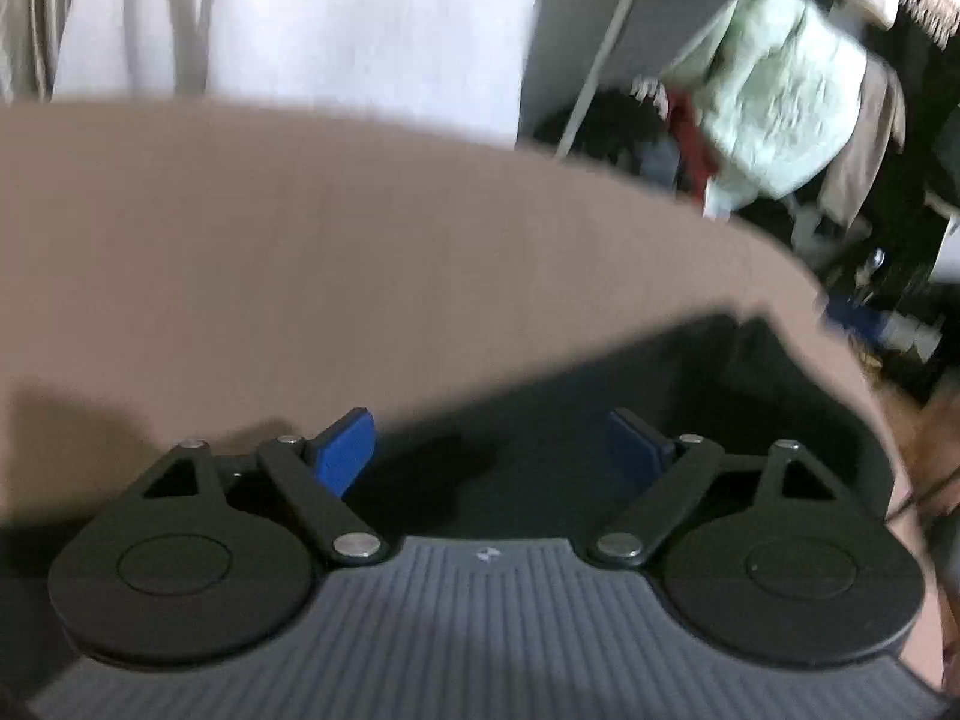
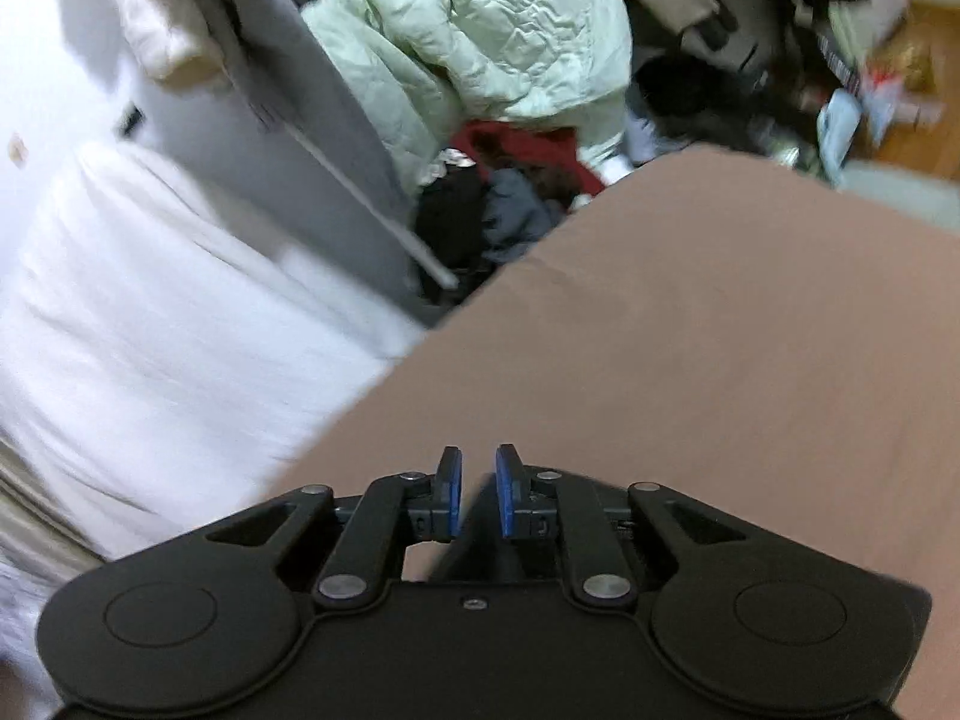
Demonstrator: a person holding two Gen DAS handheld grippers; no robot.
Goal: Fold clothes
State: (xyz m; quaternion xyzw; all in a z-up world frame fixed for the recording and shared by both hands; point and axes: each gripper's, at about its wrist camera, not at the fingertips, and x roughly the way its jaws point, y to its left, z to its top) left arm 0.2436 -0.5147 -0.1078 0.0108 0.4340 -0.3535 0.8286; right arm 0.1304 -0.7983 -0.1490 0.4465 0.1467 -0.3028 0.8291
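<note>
Left wrist view: left gripper (image 1: 491, 450) nearest the lens, jaws spread wide, nothing between the blue pads (image 1: 345, 450). Directly beneath and ahead lies a dark garment (image 1: 750, 414), spread on the tan surface (image 1: 300, 252), which looks like a bed sheet; its far edge runs diagonally across the frame. No pad touches the cloth, as far as the blur allows. Beyond the tan edge: white bedding (image 1: 300, 12) on the left, a pale green jacket (image 1: 774, 96) on the right atop a clothes pile.

Right wrist view: right gripper (image 2: 478, 495) nearly closed, a narrow gap between the pads, gap empty; released, holding nothing. It hangs over bare tan surface (image 2: 720, 330). White bedding (image 2: 150, 330) lies left, then the pale green jacket (image 2: 480, 36) above a red item (image 2: 528, 144) at top centre.
</note>
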